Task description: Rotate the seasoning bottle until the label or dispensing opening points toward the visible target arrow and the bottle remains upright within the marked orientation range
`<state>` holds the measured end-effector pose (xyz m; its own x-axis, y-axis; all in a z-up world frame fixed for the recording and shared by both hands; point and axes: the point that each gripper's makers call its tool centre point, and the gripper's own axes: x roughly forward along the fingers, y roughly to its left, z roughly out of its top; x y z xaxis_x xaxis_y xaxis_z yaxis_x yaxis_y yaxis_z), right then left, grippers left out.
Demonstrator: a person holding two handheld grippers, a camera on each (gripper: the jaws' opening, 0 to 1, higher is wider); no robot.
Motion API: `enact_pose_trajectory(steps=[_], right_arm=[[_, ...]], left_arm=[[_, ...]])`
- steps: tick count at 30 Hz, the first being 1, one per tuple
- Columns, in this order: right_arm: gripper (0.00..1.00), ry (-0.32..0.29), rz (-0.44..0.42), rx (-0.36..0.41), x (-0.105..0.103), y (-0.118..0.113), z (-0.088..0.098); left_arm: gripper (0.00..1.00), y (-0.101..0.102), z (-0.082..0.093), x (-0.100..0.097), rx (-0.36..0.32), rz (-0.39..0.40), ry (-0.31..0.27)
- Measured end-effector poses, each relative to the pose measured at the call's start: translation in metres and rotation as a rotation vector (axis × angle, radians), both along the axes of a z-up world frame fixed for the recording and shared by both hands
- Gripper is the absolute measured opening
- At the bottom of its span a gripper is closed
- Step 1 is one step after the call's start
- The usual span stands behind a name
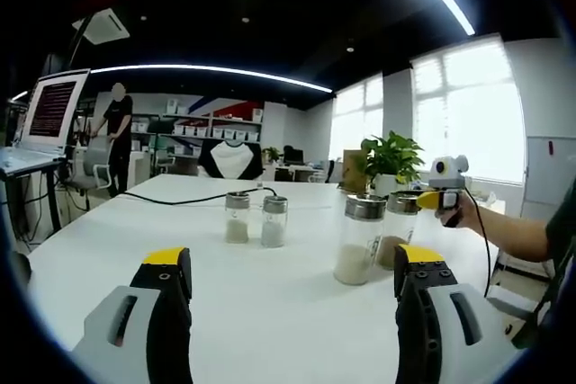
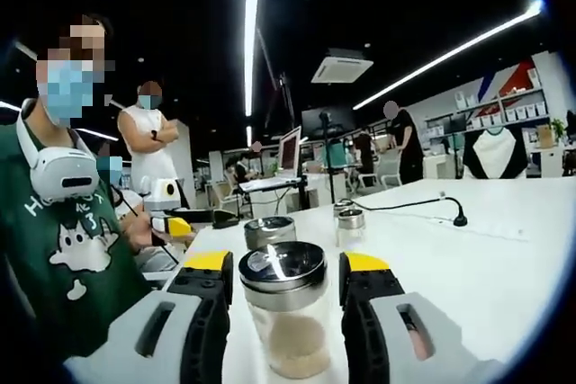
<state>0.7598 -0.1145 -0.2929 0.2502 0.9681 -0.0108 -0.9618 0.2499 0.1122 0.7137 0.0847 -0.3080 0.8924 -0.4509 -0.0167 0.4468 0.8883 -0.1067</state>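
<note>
Two hand-held grippers at a white counter [image 1: 270, 285] bearing four glass jars.

Right gripper [image 2: 286, 281]: level and low, its yellow-tipped jaws close on either side of the upright seasoning jar [image 2: 286, 312] just under the metal lid; contact cannot be told. In the left gripper view that jar [image 1: 360, 238] stands near the counter's right edge, a second jar [image 1: 397, 227] just behind it, the person's hand [image 1: 463, 213] beyond. Left gripper [image 1: 292, 290]: spread wide, nothing between its jaws, pointing toward two small jars [image 1: 256, 218] mid-counter.
</note>
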Motion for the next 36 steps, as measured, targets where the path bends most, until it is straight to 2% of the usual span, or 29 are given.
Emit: enact_pose_trajectory(steps=[2,15,26,34,36], right_arm=[[0.38,-0.009,0.008,0.001,-0.0021,0.0014,0.0006],[0.38,-0.028,-0.015,-0.026,-0.0082,0.0085,-0.001],[0.37,-0.029,-0.052,-0.022,-0.0011,0.0035,-0.0012],[0.38,-0.025,-0.059,-0.02,0.0012,0.0014,-0.0016],[0.42,-0.025,-0.063,-0.01,0.0017,0.0005,-0.0013]], left_arm=[[0.98,-0.0001,0.0,-0.0001,0.001,-0.001,0.0],[0.98,-0.0012,-0.0014,0.0012,0.005,0.001,0.001],[0.98,-0.0019,-0.0014,0.0005,0.004,-0.001,0.003],[0.98,-0.0014,-0.0006,0.0002,0.003,0.0,0.001],[0.98,-0.0016,-0.0001,-0.0001,0.004,-0.001,0.0]])
